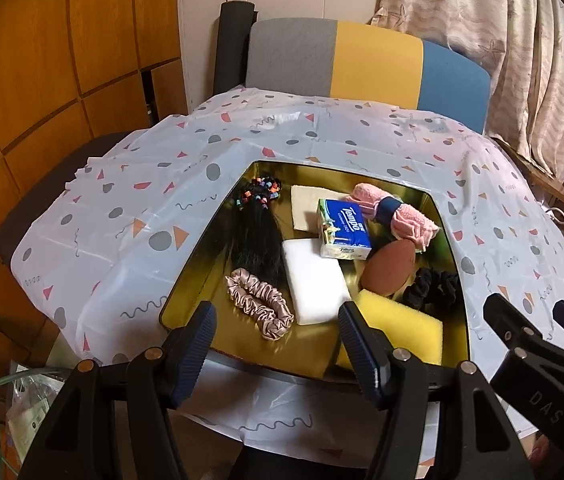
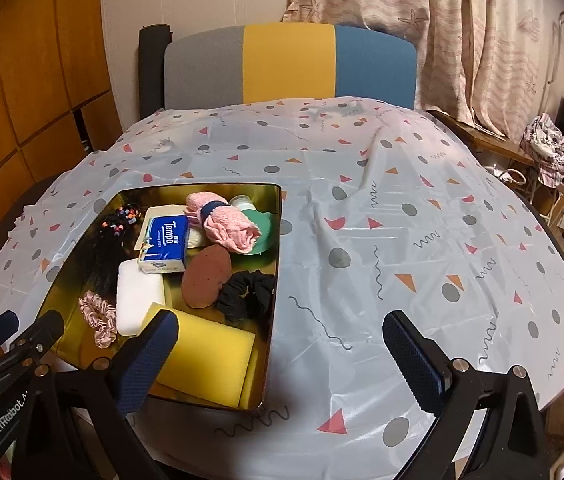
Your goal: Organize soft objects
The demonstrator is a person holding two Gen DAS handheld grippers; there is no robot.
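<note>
A gold tin tray (image 1: 186, 280) (image 2: 274, 300) sits on the table and holds soft things: a yellow sponge (image 1: 402, 328) (image 2: 210, 360), a white sponge (image 1: 314, 280) (image 2: 138, 296), a pink satin scrunchie (image 1: 258, 304) (image 2: 100, 316), a black scrunchie (image 1: 434, 284) (image 2: 246, 292), a brown oval sponge (image 1: 390, 268) (image 2: 206, 276), a Tempo tissue pack (image 1: 346, 228) (image 2: 166, 244), a rolled pink towel (image 1: 394, 212) (image 2: 226, 224) and a black hairpiece (image 1: 258, 240). My left gripper (image 1: 278, 332) is open and empty above the tray's near edge. My right gripper (image 2: 282, 344) is open and empty beside the tray.
A white tablecloth (image 2: 402, 240) with coloured shapes covers the table. A grey, yellow and blue chair back (image 2: 290, 64) stands behind it. A curtain (image 2: 462, 32) hangs at the right, with wooden panels (image 1: 42, 80) at the left. A green lid (image 2: 270, 232) lies under the towel.
</note>
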